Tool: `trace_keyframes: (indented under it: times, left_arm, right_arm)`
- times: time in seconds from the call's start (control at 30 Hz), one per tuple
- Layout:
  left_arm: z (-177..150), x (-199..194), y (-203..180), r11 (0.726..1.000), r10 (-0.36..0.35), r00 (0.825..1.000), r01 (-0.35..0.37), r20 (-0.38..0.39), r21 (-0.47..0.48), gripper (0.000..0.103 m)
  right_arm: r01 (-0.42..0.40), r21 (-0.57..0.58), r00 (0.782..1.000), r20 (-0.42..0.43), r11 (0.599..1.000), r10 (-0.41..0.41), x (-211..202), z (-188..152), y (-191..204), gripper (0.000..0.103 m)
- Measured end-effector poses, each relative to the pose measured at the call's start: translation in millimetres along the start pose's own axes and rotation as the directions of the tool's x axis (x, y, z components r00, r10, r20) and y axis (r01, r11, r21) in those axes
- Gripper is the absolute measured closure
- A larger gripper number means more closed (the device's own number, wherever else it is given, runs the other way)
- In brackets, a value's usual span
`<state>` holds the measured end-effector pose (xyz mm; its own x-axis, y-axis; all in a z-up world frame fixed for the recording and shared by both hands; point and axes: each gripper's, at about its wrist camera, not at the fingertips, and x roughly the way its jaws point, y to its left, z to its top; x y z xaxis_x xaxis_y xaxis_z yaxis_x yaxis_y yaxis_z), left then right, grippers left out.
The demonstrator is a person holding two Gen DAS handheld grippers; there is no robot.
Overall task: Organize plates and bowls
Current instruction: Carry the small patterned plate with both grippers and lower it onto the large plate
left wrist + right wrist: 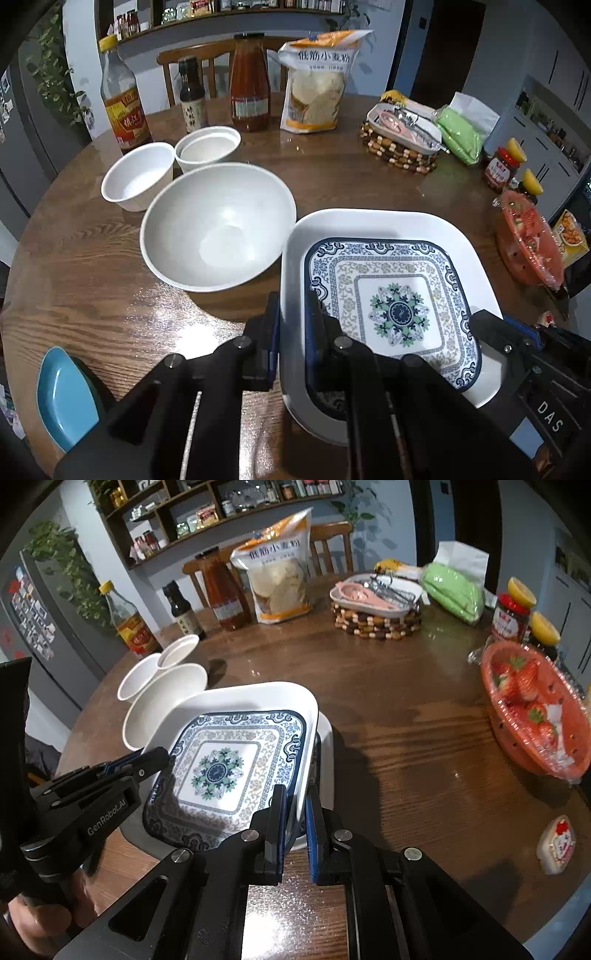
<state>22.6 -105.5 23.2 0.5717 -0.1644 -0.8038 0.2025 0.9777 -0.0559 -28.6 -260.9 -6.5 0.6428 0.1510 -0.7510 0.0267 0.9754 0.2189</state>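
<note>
Gripping opposite edges of a white square dish, we carry it low over the wooden counter, with a blue-patterned square plate nested flat inside it. Our left claw is clamped on the dish's left rim, one finger outside the wall and one inside, next to the patterned plate's edge; our right claw is pinched shut on the opposite rim in the same way. We judge the two-sided hold to be there because the stacked pair is wide and would tip from a single corner. Both claws point steeply downward and forward, roughly parallel. In the right wrist view the dish sits tilted, and we cannot tell whether it already touches the counter. Just beside the dish's left corner stands a large white bowl, with two small white bowls behind it, set together near the bottles; a blue dish shows at the counter's near left edge. We judge the flat pieces to be gathered here beside the bowls, with the bowls themselves not yet stacked.
</note>
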Motion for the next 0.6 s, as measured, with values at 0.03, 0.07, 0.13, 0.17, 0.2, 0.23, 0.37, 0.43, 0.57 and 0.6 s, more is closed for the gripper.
trace_keyframes:
  times: [0.03, 0.07, 0.13, 0.17, 0.2, 0.23, 0.37, 0.43, 0.57, 0.6]
  left_arm:
    - [-0.1, 4.1, -0.1, 1.000, 0.003, 1.000, -0.003, -0.009, 0.002, 0.092]
    - [0.1, 6.9, 0.2, 1.000, 0.005, 1.000, -0.005, -0.014, 0.002, 0.092]
    - [0.2, 12.3, 0.1, 1.000, 0.012, 1.000, -0.012, -0.025, 0.006, 0.092]
    - [0.4, 15.5, -0.4, 1.000, 0.017, 0.999, -0.017, -0.030, 0.010, 0.092]
    - [0.5, 18.3, -0.8, 1.000, 0.020, 0.999, -0.020, -0.034, 0.011, 0.092]
    - [0.2, 20.5, -1.4, 1.000, 0.021, 0.999, -0.020, -0.036, 0.014, 0.092]
    - [-0.4, 30.1, -2.1, 1.000, 0.021, 0.998, -0.020, -0.063, 0.013, 0.092]
    - [-0.7, 34.8, -2.9, 1.000, 0.022, 0.997, -0.021, -0.073, 0.017, 0.091]
    - [0.1, 44.6, -4.8, 0.999, 0.028, 0.996, -0.027, -0.089, 0.022, 0.091]
    - [0.0, 46.8, -5.1, 0.999, 0.030, 0.995, -0.029, -0.092, 0.022, 0.091]
  right_arm:
    - [-0.003, 0.002, 1.000, -0.006, 1.000, 0.003, 3.2, -0.3, -1.3, 0.091]
    - [-0.006, 0.006, 1.000, -0.014, 1.000, 0.006, 6.9, -0.6, -2.3, 0.092]
    - [-0.005, 0.009, 1.000, -0.026, 1.000, 0.006, 12.6, -1.5, -3.5, 0.091]
    - [-0.006, 0.010, 0.999, -0.034, 1.000, 0.006, 16.0, -1.7, -4.7, 0.092]
    - [-0.003, 0.013, 0.999, -0.043, 1.000, 0.003, 19.1, -2.0, -5.7, 0.092]
    - [-0.002, 0.013, 0.999, -0.049, 1.000, 0.003, 21.4, -2.5, -6.3, 0.092]
    - [0.003, 0.016, 0.997, -0.079, 1.000, -0.001, 30.3, -4.0, -10.0, 0.092]
    - [0.007, 0.019, 0.996, -0.084, 1.000, -0.005, 32.8, -4.1, -11.2, 0.092]
    - [0.015, 0.028, 0.995, -0.097, 1.000, -0.012, 41.7, -3.2, -14.0, 0.092]
    - [0.018, 0.024, 0.995, -0.099, 1.000, -0.016, 43.7, -2.8, -14.3, 0.092]
